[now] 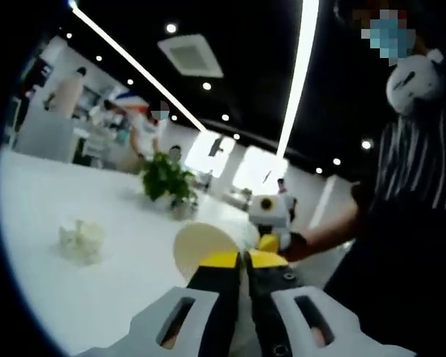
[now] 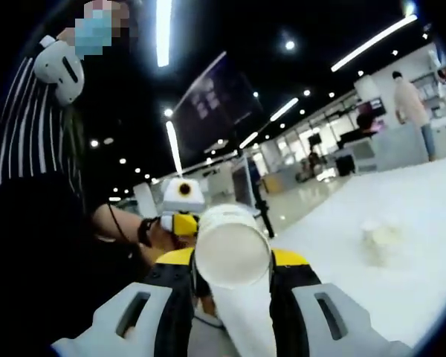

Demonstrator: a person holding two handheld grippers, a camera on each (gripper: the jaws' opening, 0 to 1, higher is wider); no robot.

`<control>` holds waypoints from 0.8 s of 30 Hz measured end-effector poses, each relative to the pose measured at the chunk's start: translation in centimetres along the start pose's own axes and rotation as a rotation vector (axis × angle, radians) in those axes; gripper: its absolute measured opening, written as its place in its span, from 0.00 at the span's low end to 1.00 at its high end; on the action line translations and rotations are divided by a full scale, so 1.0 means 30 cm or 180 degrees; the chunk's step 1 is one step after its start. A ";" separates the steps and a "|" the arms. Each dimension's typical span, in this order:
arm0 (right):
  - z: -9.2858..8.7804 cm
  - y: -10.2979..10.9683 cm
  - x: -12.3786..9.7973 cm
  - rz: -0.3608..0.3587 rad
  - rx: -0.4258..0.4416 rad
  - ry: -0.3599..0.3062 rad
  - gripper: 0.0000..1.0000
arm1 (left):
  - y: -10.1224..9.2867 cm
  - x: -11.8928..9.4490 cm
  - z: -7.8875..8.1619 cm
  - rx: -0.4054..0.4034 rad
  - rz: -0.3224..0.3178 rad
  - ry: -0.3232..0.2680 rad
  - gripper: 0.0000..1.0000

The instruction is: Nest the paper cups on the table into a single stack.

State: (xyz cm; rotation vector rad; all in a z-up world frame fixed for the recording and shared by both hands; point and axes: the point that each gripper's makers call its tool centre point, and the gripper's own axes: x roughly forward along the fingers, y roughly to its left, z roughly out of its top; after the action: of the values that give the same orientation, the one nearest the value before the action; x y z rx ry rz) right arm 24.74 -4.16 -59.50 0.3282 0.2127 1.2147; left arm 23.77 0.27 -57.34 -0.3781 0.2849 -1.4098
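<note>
Right gripper view: right gripper (image 2: 233, 279) jaws pinch paper cup (image 2: 233, 253); left gripper (image 1: 243, 262) jaws pressed together.

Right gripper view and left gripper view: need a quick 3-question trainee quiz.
1. True or false: the right hand-held gripper holds a paper cup between its jaws, base toward the camera.
2. In the left gripper view, what stands far off on the white table? A) potted plant B) laptop C) kettle
3. Fill in: in that view the cream cup sits to the ___ of the left hand-held gripper jaw tips.

Key: 1 true; 2 A; 3 left.
</note>
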 end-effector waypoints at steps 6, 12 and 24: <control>0.004 -0.011 -0.003 -0.0037 -0.0019 -0.0022 0.37 | -0.005 0.008 -0.001 -0.0012 -0.0057 0.0089 0.00; 0.011 -0.019 -0.002 -0.0052 -0.0098 -0.0027 0.37 | -0.007 0.007 0.005 0.0034 -0.0086 0.0138 0.00; 0.026 -0.052 -0.013 -0.0168 -0.0125 -0.0087 0.38 | 0.017 0.005 0.006 0.0086 -0.0020 0.0182 0.00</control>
State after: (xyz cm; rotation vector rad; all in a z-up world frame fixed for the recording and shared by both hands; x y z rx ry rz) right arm 26.22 -5.10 -59.35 0.3032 0.1727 1.1601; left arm 24.34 0.19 -57.38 -0.3170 0.3111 -1.4308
